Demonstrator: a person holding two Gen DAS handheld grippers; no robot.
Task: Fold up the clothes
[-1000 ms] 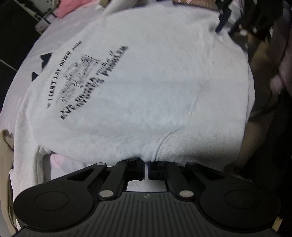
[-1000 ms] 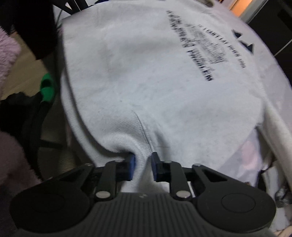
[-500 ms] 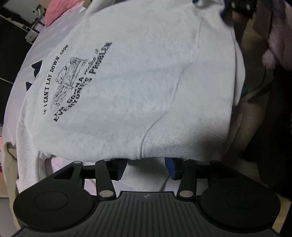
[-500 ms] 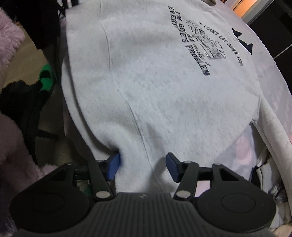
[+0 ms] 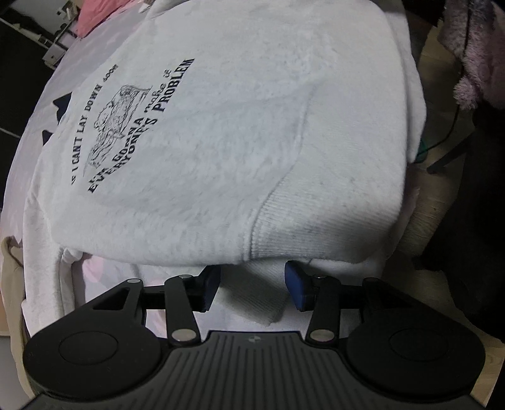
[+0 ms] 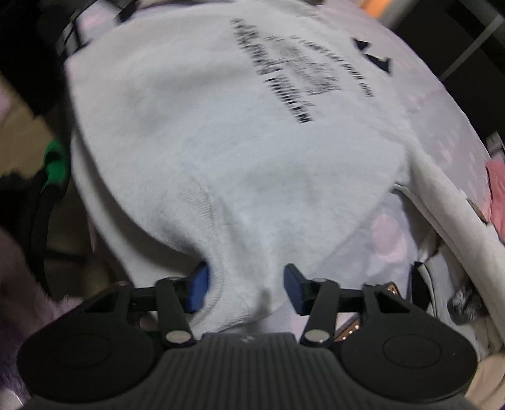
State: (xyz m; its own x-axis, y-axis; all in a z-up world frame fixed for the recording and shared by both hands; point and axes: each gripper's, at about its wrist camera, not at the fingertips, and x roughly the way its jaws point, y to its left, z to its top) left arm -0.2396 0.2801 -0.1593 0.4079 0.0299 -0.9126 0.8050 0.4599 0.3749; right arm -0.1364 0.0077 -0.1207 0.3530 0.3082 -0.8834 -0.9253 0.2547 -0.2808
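Note:
A white sweatshirt point(image 5: 240, 132) with black printed text lies folded over on the bed, its ribbed hem point(image 5: 315, 217) nearest me. It also fills the right wrist view point(image 6: 246, 164). My left gripper point(image 5: 252, 287) is open at the hem's edge, with a ribbed cuff point(image 5: 258, 299) lying between its blue pads. My right gripper point(image 6: 243, 288) is open, its pads either side of the sweatshirt's corner without pinching it.
A pale pink sheet point(image 5: 104, 268) covers the bed under the sweatshirt. A pink garment point(image 5: 91, 19) lies at the far end. A fuzzy purple garment point(image 5: 470, 53) hangs off the bed's side, with dark items and a green object point(image 6: 55, 161) on the floor.
Both grippers have opened and let go of the sweatshirt's hem. The sweatshirt has settled flat on the bed. The right wrist view has shifted and blurred.

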